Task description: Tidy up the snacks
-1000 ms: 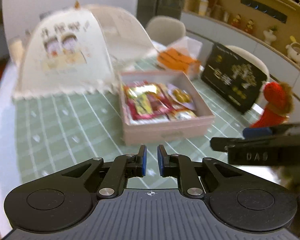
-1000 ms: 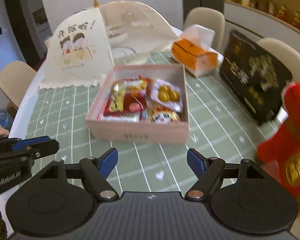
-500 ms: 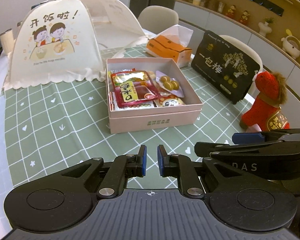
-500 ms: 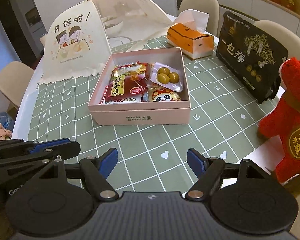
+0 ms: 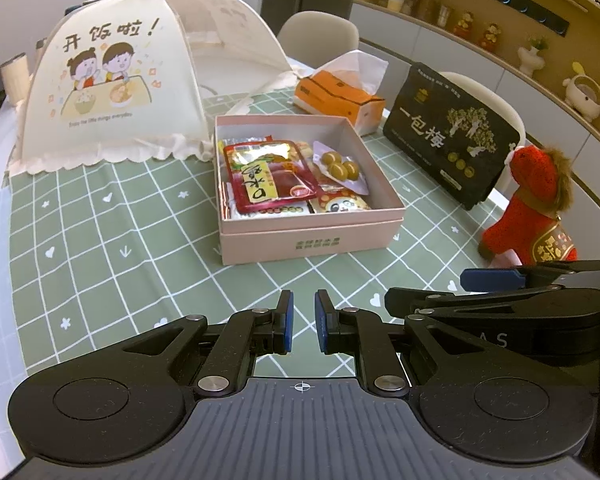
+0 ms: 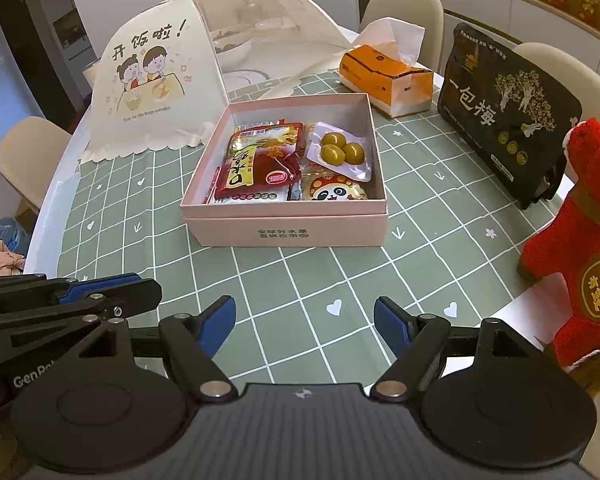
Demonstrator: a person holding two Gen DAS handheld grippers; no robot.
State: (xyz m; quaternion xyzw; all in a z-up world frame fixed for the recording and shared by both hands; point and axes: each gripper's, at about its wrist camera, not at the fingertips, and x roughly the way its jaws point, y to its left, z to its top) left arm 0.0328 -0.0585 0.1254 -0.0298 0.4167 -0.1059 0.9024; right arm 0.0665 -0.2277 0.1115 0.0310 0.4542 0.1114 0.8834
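Note:
An open pink box stands on the green checked tablecloth. It holds several snack packets: a red packet, a clear pack of green balls and a panda packet. My left gripper is nearly shut and empty, above the cloth in front of the box. My right gripper is open and empty, also in front of the box.
A mesh food cover stands at the back left. An orange tissue box, a black snack bag and a red plush toy stand at the right. The table edge curves on the left.
Both grippers have pulled back a little from the box and steadied. Their jaws have kept the same openings.

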